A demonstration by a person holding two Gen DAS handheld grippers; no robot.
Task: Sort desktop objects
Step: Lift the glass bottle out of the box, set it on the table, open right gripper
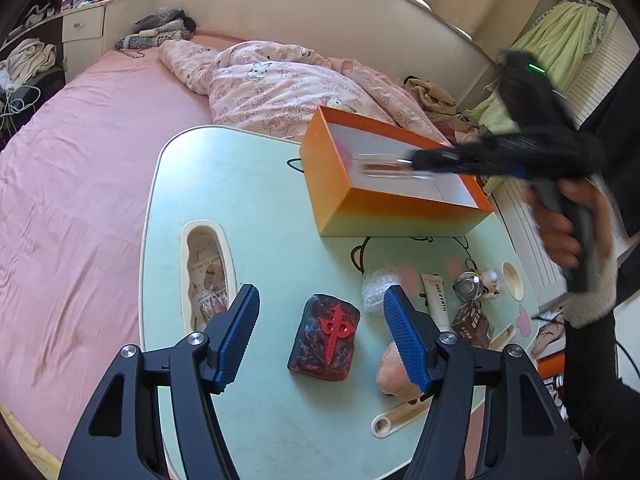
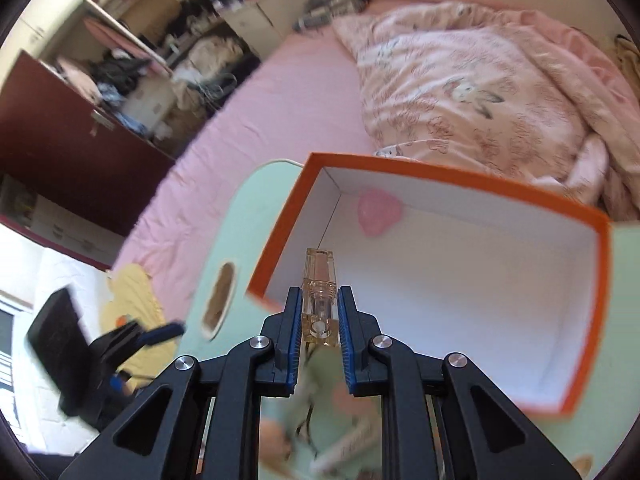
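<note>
My right gripper (image 2: 320, 292) is shut on a clear, squarish cosmetic tube (image 2: 319, 280) and holds it over the near-left corner of the open orange box (image 2: 440, 176). A pink heart-shaped item (image 2: 378, 212) lies inside, at the box's far end. In the left wrist view the right gripper (image 1: 440, 160) is blurred above the box (image 1: 360, 200), with the tube (image 1: 384, 166) sticking out over its white inside. My left gripper (image 1: 322, 294) hangs open over a dark mahjong-tile block with a red character (image 1: 326, 338); its pads do not touch it.
The pale green table (image 1: 240, 200) stands on a pink bed and has an oval slot (image 1: 208, 276) at the left. Right of the block lie bubble wrap (image 1: 378, 284), a cream tube (image 1: 436, 298), a small brown carton (image 1: 474, 322), a round metal piece (image 1: 466, 284) and a peach lump (image 1: 396, 372).
</note>
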